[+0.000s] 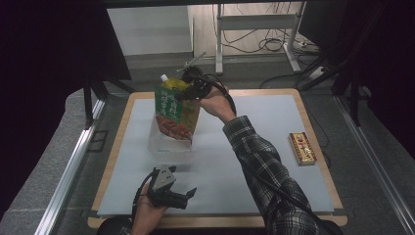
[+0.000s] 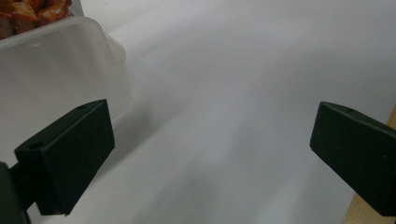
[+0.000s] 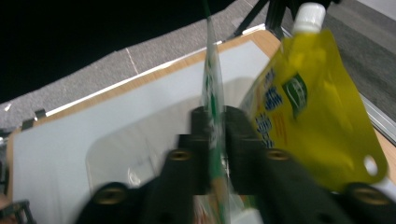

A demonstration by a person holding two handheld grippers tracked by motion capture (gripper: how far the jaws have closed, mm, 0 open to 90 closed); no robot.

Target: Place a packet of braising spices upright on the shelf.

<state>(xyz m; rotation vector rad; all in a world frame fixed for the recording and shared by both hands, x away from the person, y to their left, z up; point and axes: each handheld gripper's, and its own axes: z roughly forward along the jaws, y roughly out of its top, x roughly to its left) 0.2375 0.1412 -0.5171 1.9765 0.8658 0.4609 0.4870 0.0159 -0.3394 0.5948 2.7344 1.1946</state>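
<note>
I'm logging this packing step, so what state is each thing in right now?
Green printed food pouch: pinched at its top edge, hanging over the container.
Yellow spouted pouch with white cap: capped, standing behind the green pouch.
Clear plastic container: lidless, on the mat.
Red and gold flat box: lying flat, untouched.
Right gripper: shut on the green pouch.
Left gripper: open, empty.
</note>
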